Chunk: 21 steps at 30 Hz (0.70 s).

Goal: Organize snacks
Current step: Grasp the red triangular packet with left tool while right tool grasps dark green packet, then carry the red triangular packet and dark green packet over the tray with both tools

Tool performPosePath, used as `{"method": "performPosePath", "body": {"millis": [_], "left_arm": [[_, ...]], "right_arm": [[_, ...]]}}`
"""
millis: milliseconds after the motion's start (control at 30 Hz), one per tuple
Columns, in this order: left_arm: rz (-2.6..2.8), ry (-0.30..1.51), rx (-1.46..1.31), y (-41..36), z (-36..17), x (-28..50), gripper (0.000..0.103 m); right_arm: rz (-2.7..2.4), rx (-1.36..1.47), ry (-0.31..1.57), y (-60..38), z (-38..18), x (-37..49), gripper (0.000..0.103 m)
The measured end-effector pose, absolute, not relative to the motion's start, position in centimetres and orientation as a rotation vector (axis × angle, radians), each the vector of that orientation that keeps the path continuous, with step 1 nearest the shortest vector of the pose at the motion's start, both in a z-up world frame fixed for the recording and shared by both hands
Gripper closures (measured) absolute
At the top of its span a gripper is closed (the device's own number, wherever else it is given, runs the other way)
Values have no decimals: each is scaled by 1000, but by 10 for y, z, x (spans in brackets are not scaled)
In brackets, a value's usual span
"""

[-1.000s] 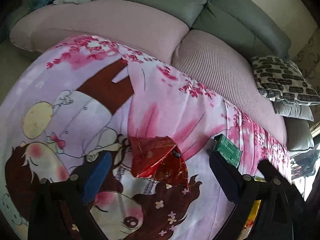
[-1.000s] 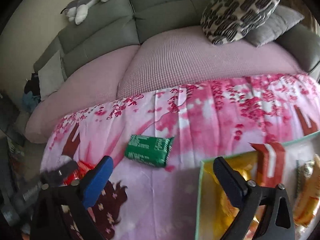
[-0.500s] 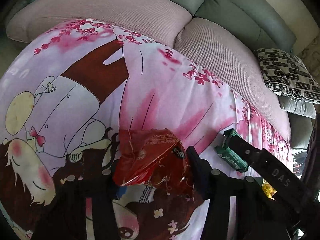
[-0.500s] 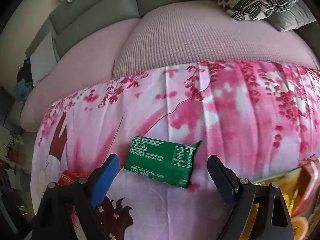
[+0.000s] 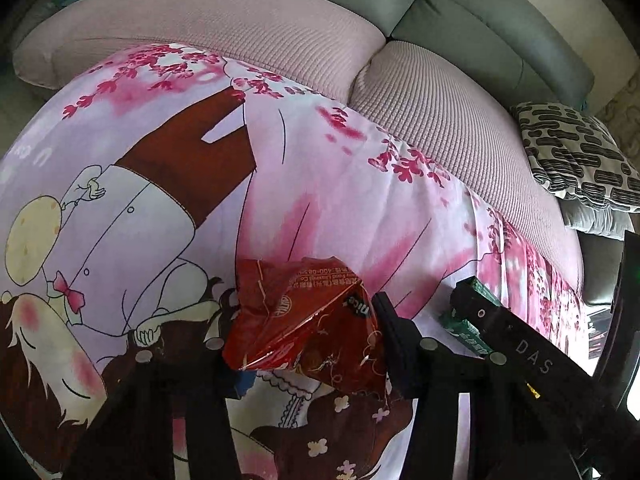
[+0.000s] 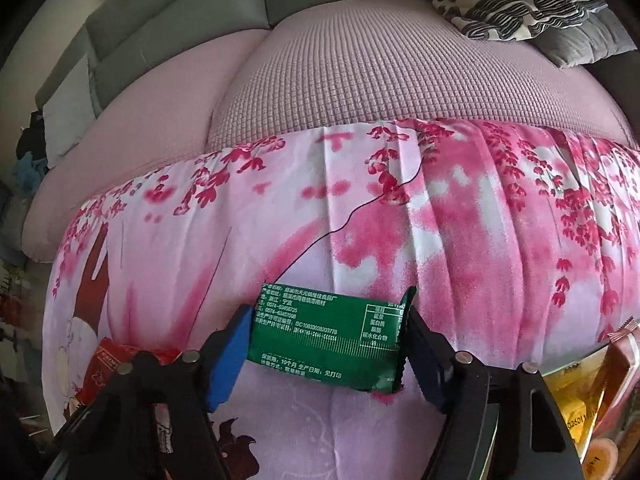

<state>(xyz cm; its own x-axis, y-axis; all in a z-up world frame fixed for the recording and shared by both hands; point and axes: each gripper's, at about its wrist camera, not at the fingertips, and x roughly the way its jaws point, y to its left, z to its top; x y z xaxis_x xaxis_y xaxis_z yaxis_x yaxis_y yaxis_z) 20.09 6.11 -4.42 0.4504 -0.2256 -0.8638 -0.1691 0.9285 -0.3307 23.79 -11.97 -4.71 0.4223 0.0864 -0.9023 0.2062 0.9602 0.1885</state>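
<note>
A crumpled red snack packet (image 5: 304, 320) sits on the printed pink cloth (image 5: 320, 184), and my left gripper (image 5: 308, 340) is shut on it, pads pressing both sides. Its left fingertip is mostly hidden behind the foil. To the right lies a flat green snack packet (image 6: 320, 352) between the fingers of my right gripper (image 6: 326, 326). Those jaws are closing, the blue pad meeting its left end and the dark pad its crimped right end. In the left wrist view the green packet (image 5: 468, 330) shows beside a right gripper finger (image 5: 500, 320). The red packet (image 6: 108, 364) shows at the right wrist view's lower left.
Yellow and orange snack packets (image 6: 576, 416) lie in a box at the lower right. Pink sofa seat cushions (image 6: 400, 72) run behind the cloth, with grey backrests. A black-and-white patterned cushion (image 6: 512, 0) rests on the far right of the seat.
My left gripper has closed on the red packet. My right gripper has come down over the green packet and its fingers have narrowed onto the packet's two ends.
</note>
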Motion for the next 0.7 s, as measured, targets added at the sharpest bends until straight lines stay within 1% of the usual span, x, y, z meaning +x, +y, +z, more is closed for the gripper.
{"method": "performPosePath", "body": {"millis": [100,300,700], "left_arm": [[-32,1105,-398,62,-41,198,50],[-37,1088,-391,61,-27,188,51],[-81,1025,-354,53,16,146,51]], "right_arm": [[-79,283,1130,-122,-42,231,32],[-87,289,1124,-127,-28,206,32],[-111,285,1058,-137,22,137,32]]}}
